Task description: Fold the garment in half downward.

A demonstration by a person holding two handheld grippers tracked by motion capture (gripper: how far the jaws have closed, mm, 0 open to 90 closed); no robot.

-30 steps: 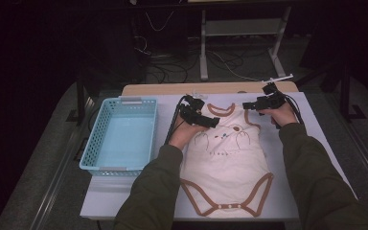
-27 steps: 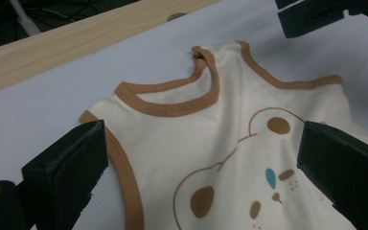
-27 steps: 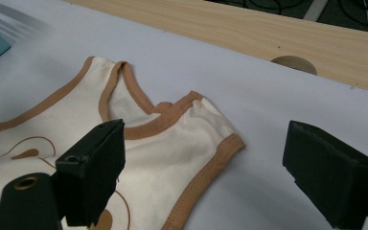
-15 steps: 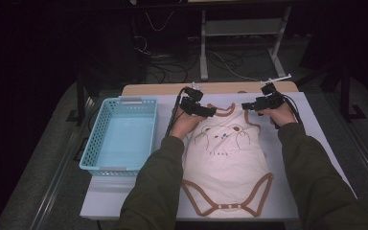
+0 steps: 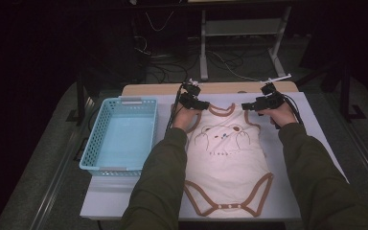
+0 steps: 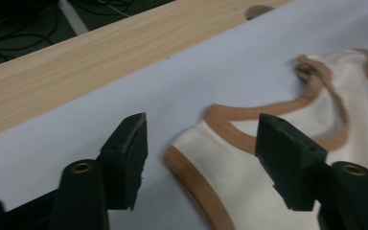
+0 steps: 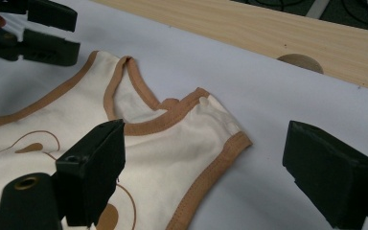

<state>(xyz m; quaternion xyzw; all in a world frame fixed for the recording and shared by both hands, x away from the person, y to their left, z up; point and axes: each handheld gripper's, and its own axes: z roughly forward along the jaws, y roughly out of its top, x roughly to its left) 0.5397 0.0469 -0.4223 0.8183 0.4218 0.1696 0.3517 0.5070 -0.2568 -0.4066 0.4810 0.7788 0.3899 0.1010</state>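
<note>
Light falls from above onto the table point(image 5: 311, 143) — the room around it stays nearly black. Both gripper views look soft, slightly grainy — shadows faint.

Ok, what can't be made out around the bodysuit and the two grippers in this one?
- High view: the left sleeve covers one lower corner of the bodysuit.
- High view: the small lettering under the bear print is too small to read.
- Left gripper view: the bodysuit's lower half is cut off by the frame edge.
- Right gripper view: the bear print is cut off at the bottom edge.
</note>
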